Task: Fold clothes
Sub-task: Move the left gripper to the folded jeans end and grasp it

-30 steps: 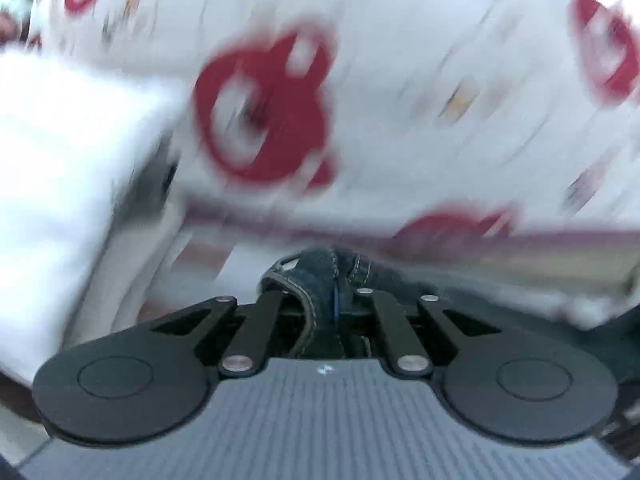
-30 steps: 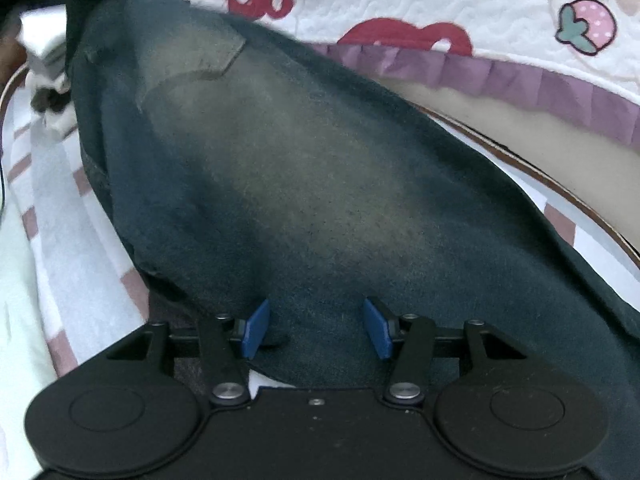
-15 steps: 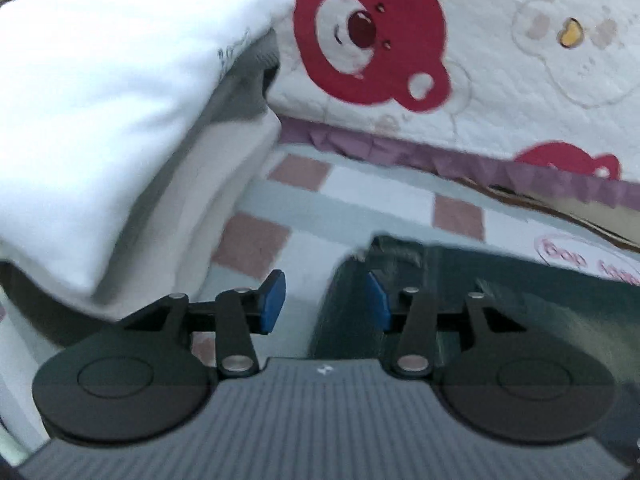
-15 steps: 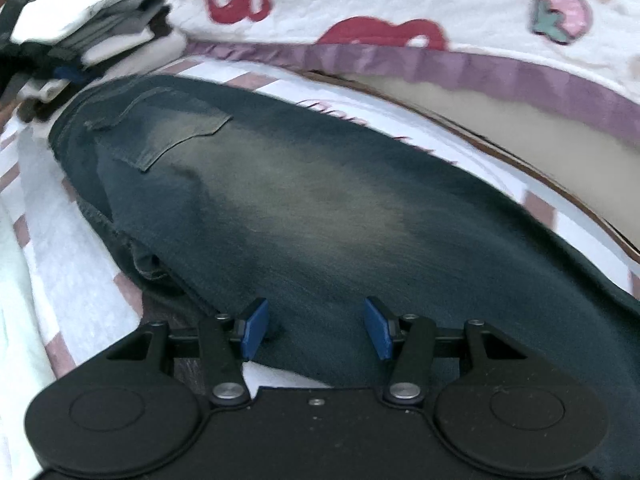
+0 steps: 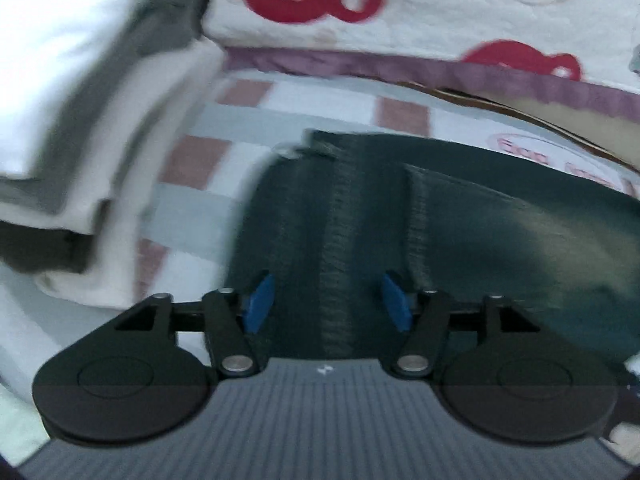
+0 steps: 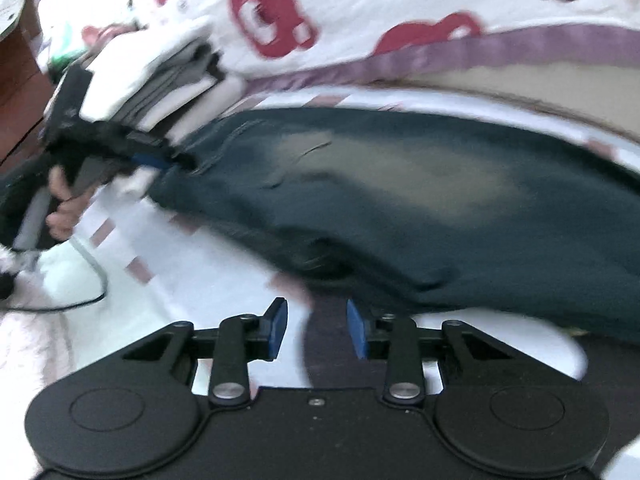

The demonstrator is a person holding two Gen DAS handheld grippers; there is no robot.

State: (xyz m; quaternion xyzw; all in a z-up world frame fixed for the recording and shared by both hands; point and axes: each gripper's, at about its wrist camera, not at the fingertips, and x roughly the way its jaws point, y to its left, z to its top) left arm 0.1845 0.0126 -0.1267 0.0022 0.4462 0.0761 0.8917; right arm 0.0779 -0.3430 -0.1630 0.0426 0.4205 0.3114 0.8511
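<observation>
**Jeans flat on the bed, both claws spread**

I see no containers; the only grouping is the stack [image 5: 76, 92] of folded white and grey clothes at the left, resting on the checked sheet [image 5: 248, 120] just beside the jeans' waist end.

The jeans [image 6: 420, 184] lie stretched across the sheet, dark denim with a faded, yellowish patch along the middle and a stitched back pocket near the waist. From my left wrist camera a heavy seam runs straight up between the blue pads [image 5: 256, 304], and the left claw [image 5: 326, 300] is spread wide over the fabric, pinching nothing. The right claw [image 6: 316, 326] is spread too, low at the jeans' near edge with only sheet and a dark shadow between its tips.

Both views are smeared by motion, so stitching and prints blur. The jeans' legs run out of frame to the right. Behind them a white quilt [image 6: 360, 8] with red bear prints and a purple frill [image 6: 500, 50] drapes down. In the right view I can make out the left hand [image 6: 64, 204] gripping its tool, partly cut off
</observation>
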